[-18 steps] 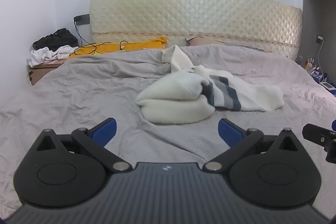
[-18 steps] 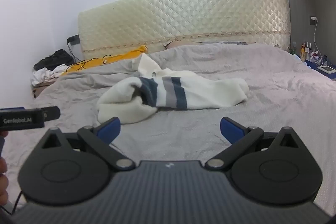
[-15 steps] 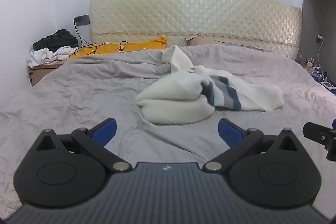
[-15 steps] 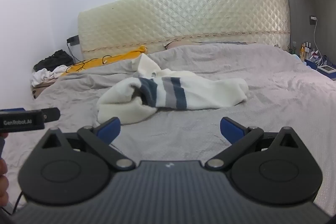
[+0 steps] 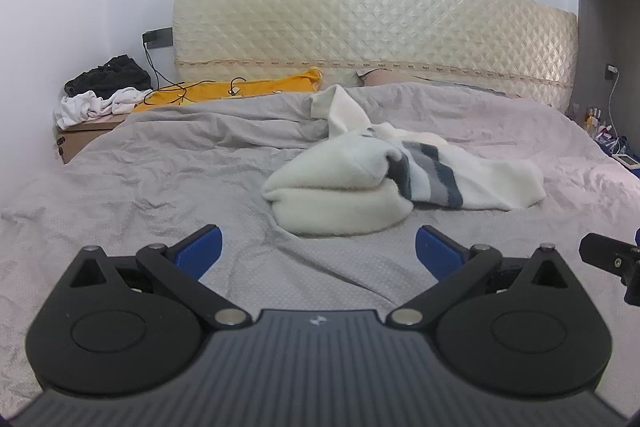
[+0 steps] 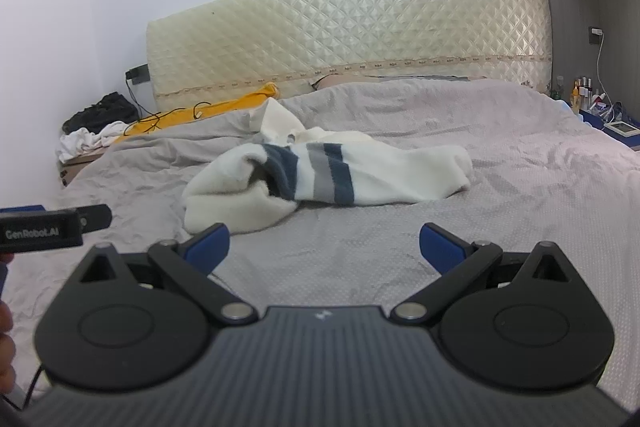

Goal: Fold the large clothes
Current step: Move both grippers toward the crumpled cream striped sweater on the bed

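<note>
With both the left tongs and the right tongs held wide and empty near the crumpled sweater, the grey bedsheet could be pinched up too.

Lettering: "GenRobot.AI", white on black, slightly blurred.
Where it stands: on the side of the left gripper, which juts in at the left edge of the right wrist view.
Emblem: a small pale round mark, no letters legible, on the ribbed grey housing of each gripper, at the centre of both wrist views.
Bottles: a row of small bottles beside the bed at far right; their labels are too small to read.
Device: a white device near them; nothing on its face can be read.
</note>
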Demonstrator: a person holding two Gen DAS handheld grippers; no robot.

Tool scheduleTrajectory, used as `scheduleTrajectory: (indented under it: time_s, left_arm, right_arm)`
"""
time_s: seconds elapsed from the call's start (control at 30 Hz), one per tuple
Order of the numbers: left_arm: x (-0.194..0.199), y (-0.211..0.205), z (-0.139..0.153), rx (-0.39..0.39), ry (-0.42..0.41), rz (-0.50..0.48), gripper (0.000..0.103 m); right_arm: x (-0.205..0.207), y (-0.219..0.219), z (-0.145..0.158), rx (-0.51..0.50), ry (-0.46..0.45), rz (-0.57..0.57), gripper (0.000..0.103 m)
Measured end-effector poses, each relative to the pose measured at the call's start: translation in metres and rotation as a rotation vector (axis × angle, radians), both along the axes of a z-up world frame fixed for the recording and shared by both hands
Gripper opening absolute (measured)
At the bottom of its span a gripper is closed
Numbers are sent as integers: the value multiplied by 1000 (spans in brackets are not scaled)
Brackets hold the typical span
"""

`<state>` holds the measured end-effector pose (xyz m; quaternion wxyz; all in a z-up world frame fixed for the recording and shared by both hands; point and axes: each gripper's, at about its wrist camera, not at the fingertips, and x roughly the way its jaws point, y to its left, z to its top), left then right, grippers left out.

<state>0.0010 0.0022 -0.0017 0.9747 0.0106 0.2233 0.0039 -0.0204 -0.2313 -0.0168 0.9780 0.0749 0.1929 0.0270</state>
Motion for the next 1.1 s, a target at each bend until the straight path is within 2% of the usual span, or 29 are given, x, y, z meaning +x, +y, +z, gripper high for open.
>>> scheduleTrajectory:
  time_s: [0.43,0.53,0.73,0.83,0.87,1.1]
  left_arm:
    - [0,-5,-3,5,-9,-8,103]
    - [2,-4,-4,-22,-9,-17,103]
    - [6,-6,-6,2,-5,-24,103]
    - [10,-8,-9,20,3,-34,103]
    - [9,-7,-10,-39,21,-38,103]
    - [25,-11,-21,-27,18,-63,103]
  right_arm:
    - [1,1,-1,-16,-7,-7,103]
    - [0,2,-1,-20,-15,-4,103]
    - [1,5,-3,-64,-30,-29,103]
    - [0,0,-4,-32,-30,-62,103]
    - [1,-2,-4,-20,-28,-60,103]
    - [10,-9,-15,48,11,-24,103]
